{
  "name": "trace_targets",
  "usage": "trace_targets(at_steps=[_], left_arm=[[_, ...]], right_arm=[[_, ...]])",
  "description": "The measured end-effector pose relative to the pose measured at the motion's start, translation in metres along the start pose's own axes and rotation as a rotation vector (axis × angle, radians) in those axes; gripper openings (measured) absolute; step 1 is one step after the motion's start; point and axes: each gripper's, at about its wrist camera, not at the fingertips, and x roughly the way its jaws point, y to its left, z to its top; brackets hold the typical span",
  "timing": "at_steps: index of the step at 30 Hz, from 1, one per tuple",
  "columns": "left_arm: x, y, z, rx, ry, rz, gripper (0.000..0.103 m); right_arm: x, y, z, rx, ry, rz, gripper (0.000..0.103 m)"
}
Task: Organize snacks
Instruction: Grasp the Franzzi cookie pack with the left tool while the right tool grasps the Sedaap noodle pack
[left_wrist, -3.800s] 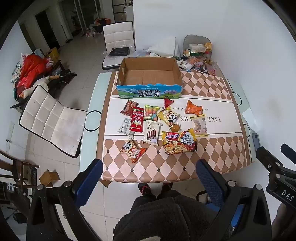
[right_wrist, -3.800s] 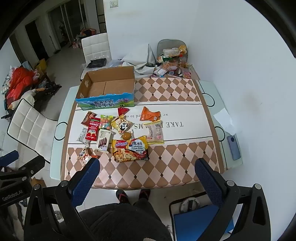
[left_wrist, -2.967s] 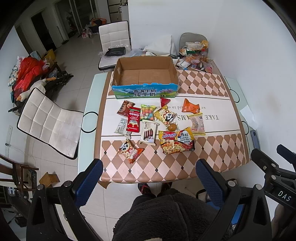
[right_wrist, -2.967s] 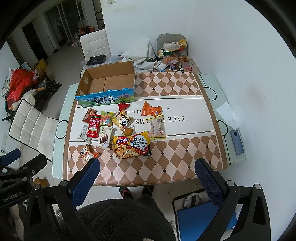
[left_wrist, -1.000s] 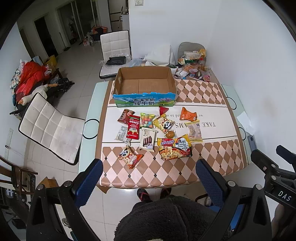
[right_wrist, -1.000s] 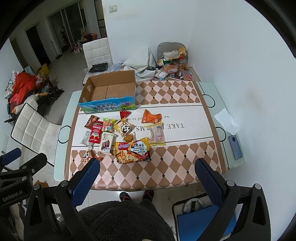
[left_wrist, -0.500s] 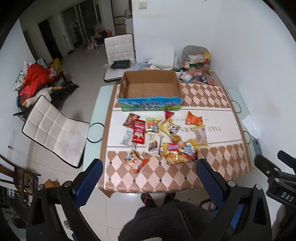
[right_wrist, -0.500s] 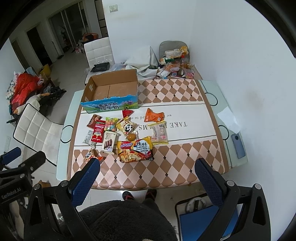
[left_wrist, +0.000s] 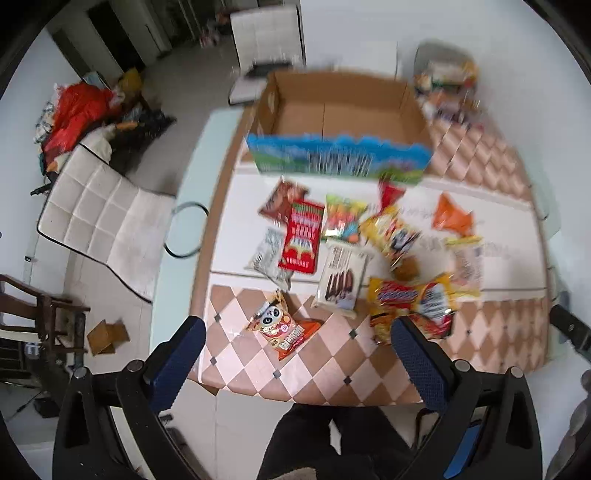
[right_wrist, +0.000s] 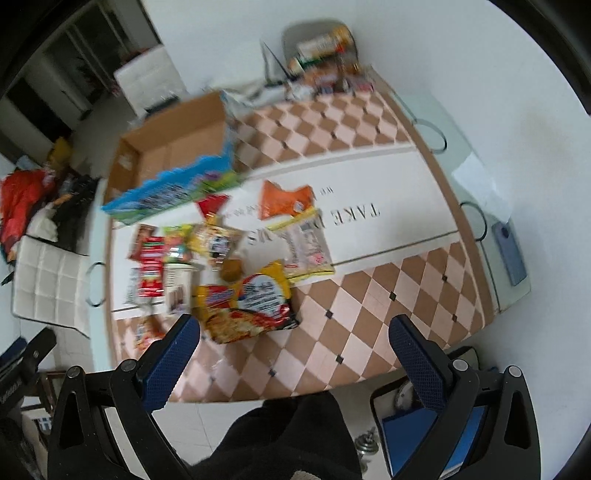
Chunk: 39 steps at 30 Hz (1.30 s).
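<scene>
Both tongs hang above the near edge of the table (left_wrist: 491, 343), and nothing is picked up yet. The left tongs (left_wrist: 295, 354) are spread wide with nothing between the blue pads, and so are the right tongs (right_wrist: 295, 350); that open stance suits an approach, since a packet has first to be chosen.

The snacks lie in a loose cluster on the white middle strip and the checked cloth, in the centre of the left view and left of centre in the right view. They sit just in front of the cardboard box (left_wrist: 340, 110), which stands open and bare inside at the top of the frame, so it is probably the place they are meant to go.

Nearest the left tongs is a small panda packet (left_wrist: 280, 326), orange and white, lying flat and apart from the rest. Beside the right-hand pad lies a large yellow and red noodle bag (left_wrist: 413, 306), crinkled and glossy, which fills the space just above the left-hand pad in the right view (right_wrist: 247, 306). Further up are a white biscuit pack (left_wrist: 341, 277), a red packet (left_wrist: 301, 236), a bag of coloured sweets (left_wrist: 341, 219), an orange pouch (left_wrist: 450, 218) and a clear wrapper with yellow edges (right_wrist: 308, 247). Several overlap or touch. Both views are blurred, so the print cannot be read.
</scene>
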Motion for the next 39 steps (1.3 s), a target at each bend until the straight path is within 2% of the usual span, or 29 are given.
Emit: trace_targets(at_steps=[3, 6, 9, 13, 16, 20, 24, 28, 29, 33, 35, 39], left_arm=[[0.043, -0.009, 0.008, 0.007, 0.066, 0.019, 0.103], [0.082, -0.013, 0.016, -0.002, 0.133, 0.036, 0.103], [0.108, -0.014, 0.019, -0.014, 0.170, 0.040, 0.103], [0.129, -0.016, 0.022, -0.001, 0.185, 0.063, 0.103], [0.140, -0.019, 0.023, 0.019, 0.187, 0.080, 0.103], [0.146, -0.014, 0.022, 0.032, 0.189, 0.090, 0.103], [0.150, -0.003, 0.022, 0.033, 0.184, 0.091, 0.103], [0.151, 0.009, 0.021, 0.024, 0.186, 0.077, 0.103], [0.150, 0.012, 0.021, 0.019, 0.185, 0.069, 0.103], [0.150, 0.015, 0.021, 0.031, 0.184, 0.028, 0.103], [0.152, 0.013, 0.020, 0.048, 0.189, 0.004, 0.103], [0.163, 0.002, 0.020, 0.072, 0.224, -0.053, 0.103]], right_arm=[[0.057, -0.008, 0.013, 0.030, 0.105, 0.016, 0.103], [0.113, -0.016, 0.013, 0.125, 0.242, 0.086, 0.103], [0.171, -0.023, -0.003, 0.307, 0.388, 0.178, 0.103], [0.234, -0.023, -0.036, 0.608, 0.529, 0.304, 0.103], [0.262, -0.009, -0.047, 0.723, 0.580, 0.331, 0.103], [0.284, 0.012, -0.047, 0.826, 0.591, 0.342, 0.103], [0.298, 0.033, -0.037, 0.824, 0.596, 0.258, 0.103], [0.305, 0.054, -0.033, 0.728, 0.618, 0.197, 0.101], [0.303, 0.060, -0.031, 0.664, 0.611, 0.182, 0.100], [0.295, 0.092, -0.023, 0.319, 0.601, 0.091, 0.097], [0.289, 0.111, -0.022, 0.096, 0.585, 0.002, 0.096], [0.276, 0.140, -0.027, -0.216, 0.525, -0.179, 0.096]])
